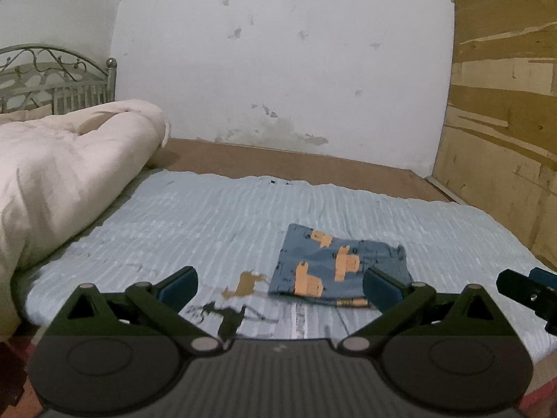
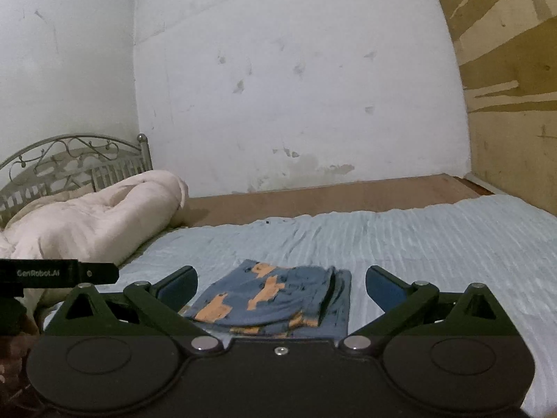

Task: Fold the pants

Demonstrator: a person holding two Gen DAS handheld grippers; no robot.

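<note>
The pants (image 1: 334, 264) are blue with orange animal prints and lie folded into a compact rectangle on the light blue bedsheet (image 1: 195, 216). In the right wrist view the pants (image 2: 275, 296) lie just ahead, between the fingers. My left gripper (image 1: 280, 287) is open and empty, held above the sheet to the left of the pants. My right gripper (image 2: 280, 287) is open and empty, just short of the pants' near edge. The right gripper's tip also shows at the right edge of the left wrist view (image 1: 529, 292).
A rolled cream duvet (image 1: 59, 170) lies at the left by a metal headboard (image 1: 55, 80). A bare brown bed board (image 1: 285, 163) runs behind the sheet, below a stained white wall (image 1: 278, 52). A plywood panel (image 1: 504, 122) stands at the right.
</note>
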